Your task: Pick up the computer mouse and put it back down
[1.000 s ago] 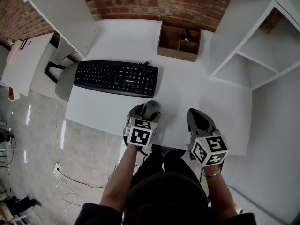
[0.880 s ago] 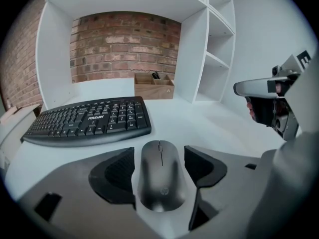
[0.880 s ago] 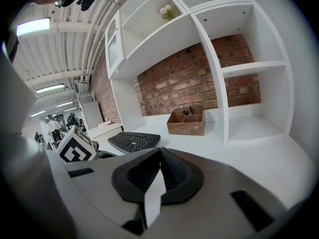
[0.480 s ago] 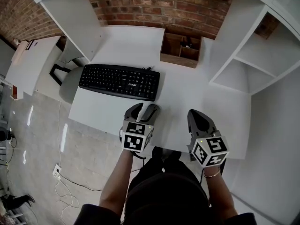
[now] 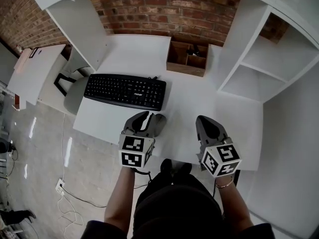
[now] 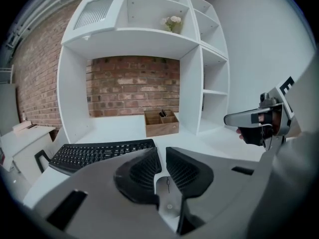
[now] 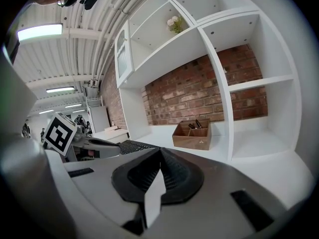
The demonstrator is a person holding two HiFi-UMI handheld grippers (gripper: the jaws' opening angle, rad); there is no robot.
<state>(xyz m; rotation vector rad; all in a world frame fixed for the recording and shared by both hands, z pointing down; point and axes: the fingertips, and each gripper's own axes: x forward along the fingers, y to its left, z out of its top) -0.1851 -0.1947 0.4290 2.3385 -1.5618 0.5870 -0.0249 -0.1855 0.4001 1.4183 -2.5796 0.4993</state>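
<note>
The silver-grey computer mouse (image 5: 158,124) lies on the white desk (image 5: 199,98) in front of the keyboard. My left gripper (image 5: 143,118) hangs above it and slightly to its left, not touching it. In the left gripper view the mouse (image 6: 168,198) shows below, through the narrow gap between the jaws of the left gripper (image 6: 163,156). Those jaws are closing with nothing gripped between them. My right gripper (image 5: 207,124) hovers over the desk to the right with nothing in it. In the right gripper view, the right gripper (image 7: 159,151) has its pads together.
A black keyboard (image 5: 124,91) lies behind the mouse. A wooden organizer box (image 5: 187,59) stands at the back by the brick wall. White shelving (image 5: 259,68) rises on the right, and a white panel (image 5: 75,21) on the left. The desk's near edge is just below both grippers.
The left gripper has lifted off the mouse and its jaws have narrowed from wide apart to nearly together. The mouse stays on the desk. The right gripper rose a little.
</note>
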